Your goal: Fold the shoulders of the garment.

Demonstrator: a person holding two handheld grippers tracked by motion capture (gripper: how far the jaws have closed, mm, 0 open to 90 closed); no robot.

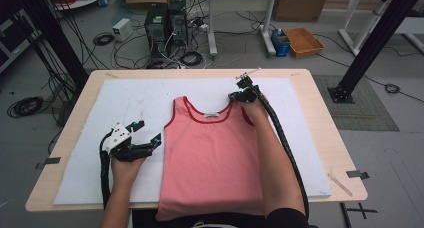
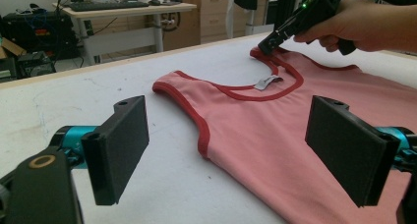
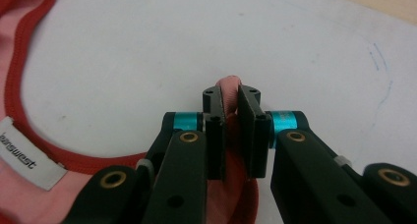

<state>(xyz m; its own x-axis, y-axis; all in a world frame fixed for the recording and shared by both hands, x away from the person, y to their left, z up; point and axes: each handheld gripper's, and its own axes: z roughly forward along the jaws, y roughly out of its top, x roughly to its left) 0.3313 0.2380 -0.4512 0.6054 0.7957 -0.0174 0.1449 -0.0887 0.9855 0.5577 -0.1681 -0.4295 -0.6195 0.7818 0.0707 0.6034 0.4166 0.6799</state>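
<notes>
A pink tank top with red trim lies flat on the white mat, its hem hanging over the near table edge. My right gripper is shut on the top's right shoulder strap, and the pinched pink fabric bulges out between its pads. The same gripper shows far off in the left gripper view, in a hand at the strap. My left gripper hovers open just left of the top's left armhole, with nothing between its pads. A white neck label sits inside the collar.
The wooden table carries the mat. Bare mat lies left of and beyond the top. On the floor past the table are computer towers, cables, an orange basket and black frame posts.
</notes>
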